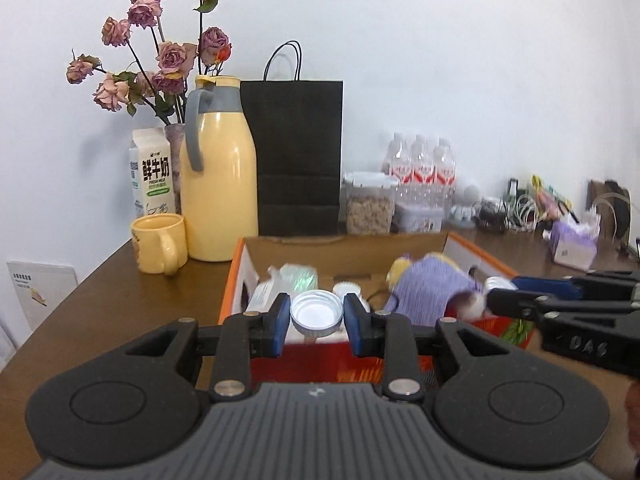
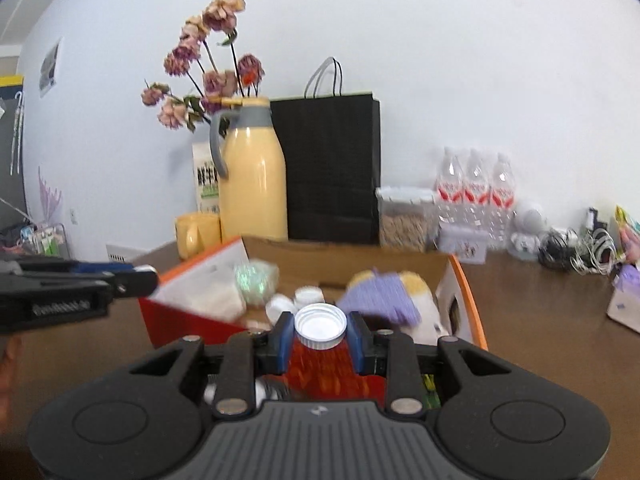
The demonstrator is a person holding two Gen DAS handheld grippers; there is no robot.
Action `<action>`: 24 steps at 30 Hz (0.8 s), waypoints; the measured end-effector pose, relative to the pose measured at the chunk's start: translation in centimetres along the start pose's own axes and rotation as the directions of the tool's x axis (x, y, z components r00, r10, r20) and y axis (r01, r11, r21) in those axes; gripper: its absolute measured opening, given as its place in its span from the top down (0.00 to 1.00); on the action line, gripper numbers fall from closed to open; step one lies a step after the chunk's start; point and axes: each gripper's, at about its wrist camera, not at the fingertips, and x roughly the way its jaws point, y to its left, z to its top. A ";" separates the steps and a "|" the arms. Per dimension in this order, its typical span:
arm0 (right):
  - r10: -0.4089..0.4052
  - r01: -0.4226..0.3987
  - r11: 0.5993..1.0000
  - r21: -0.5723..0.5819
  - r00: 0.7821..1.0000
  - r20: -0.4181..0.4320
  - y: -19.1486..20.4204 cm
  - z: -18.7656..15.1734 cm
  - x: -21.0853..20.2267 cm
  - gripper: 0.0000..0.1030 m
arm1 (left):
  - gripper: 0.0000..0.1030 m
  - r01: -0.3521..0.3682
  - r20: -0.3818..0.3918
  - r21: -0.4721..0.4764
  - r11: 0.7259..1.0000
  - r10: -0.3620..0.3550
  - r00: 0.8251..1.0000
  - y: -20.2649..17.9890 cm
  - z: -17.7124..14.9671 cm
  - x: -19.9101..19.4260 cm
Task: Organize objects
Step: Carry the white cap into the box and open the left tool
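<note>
A silver-capped bottle is clamped by the left hand-held gripper and another by the right hand-held gripper, both above the open cardboard box, apparently for sorting elsewhere.

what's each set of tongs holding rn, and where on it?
Left tongs: a white-capped bottle, gripped at the cap and neck. Right tongs: a white-capped bottle with red contents, gripped just under its cap.
</note>
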 end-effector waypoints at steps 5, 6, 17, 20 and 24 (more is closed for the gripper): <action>0.004 -0.004 1.000 -0.006 1.000 0.017 0.5 1.9 2.5 0.74 | 0.71 -0.007 0.023 -0.015 1.000 0.007 1.000 -0.4 1.7 2.2; 0.004 -0.004 1.000 -0.006 1.000 0.016 0.6 2.2 3.1 0.74 | 0.71 -0.014 0.028 -0.012 1.000 0.015 1.000 -0.5 2.0 2.7; -0.025 0.025 1.000 0.011 1.000 -0.014 0.0 3.9 10.0 0.74 | 0.71 -0.063 -0.022 -0.039 0.997 0.062 0.998 -0.8 3.3 9.5; -0.038 0.039 0.999 0.021 0.999 -0.024 -0.3 3.4 11.2 0.74 | 0.71 -0.074 -0.035 -0.031 0.997 0.073 0.997 -0.6 2.8 10.2; -0.035 0.036 0.999 0.013 0.999 -0.042 -0.4 2.7 11.8 0.74 | 0.71 -0.069 -0.041 -0.023 0.997 0.068 0.997 -0.4 2.4 10.5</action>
